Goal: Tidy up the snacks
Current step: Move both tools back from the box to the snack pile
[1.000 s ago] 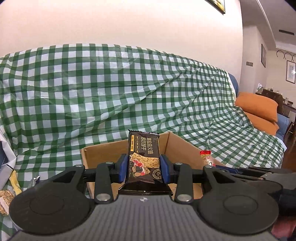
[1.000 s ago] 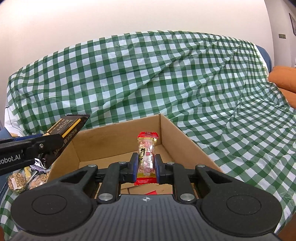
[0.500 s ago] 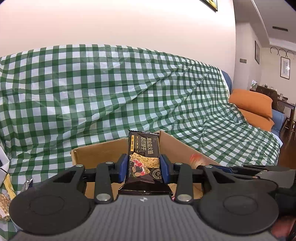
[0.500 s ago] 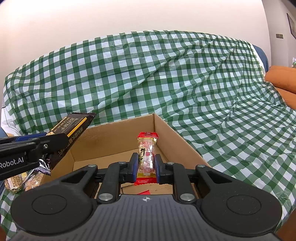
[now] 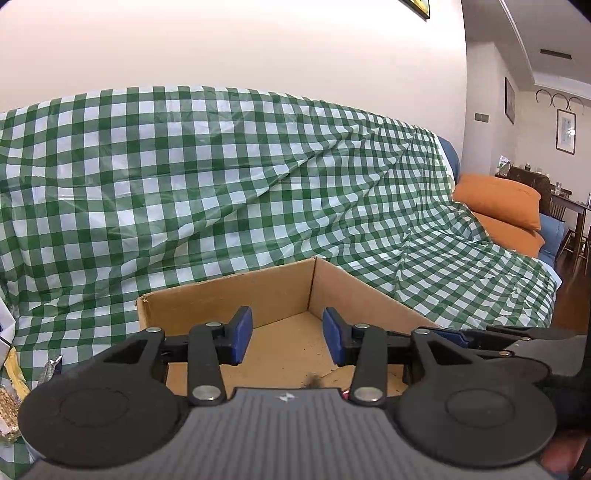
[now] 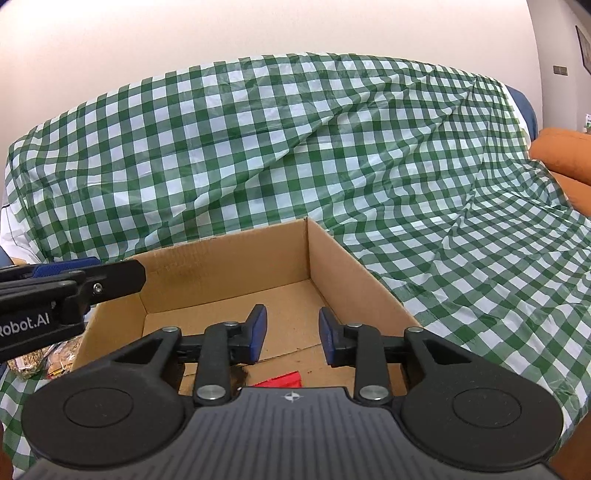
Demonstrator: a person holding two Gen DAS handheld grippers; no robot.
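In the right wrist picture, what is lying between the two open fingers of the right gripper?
Right wrist view: only the bare floor of the cardboard box shows between the right gripper fingers.

Place: a home, living room opening onto a dining corner.
Seating: sofa (image 5: 448,155) with blue upholstery, draped in a green-and-white checked cloth (image 5: 221,177).
Cushions: orange, two stacked at the sofa's far end (image 5: 498,199).
Walls: plain cream, hung with framed pictures (image 5: 566,131); dark frame corner up top (image 5: 417,5).
Dining corner: dark wooden table and chairs (image 5: 569,210) at the far right, small items on top.
Ceiling: stepped moulding with a vent slot (image 5: 556,55).
Floor: dark wood (image 5: 569,295).
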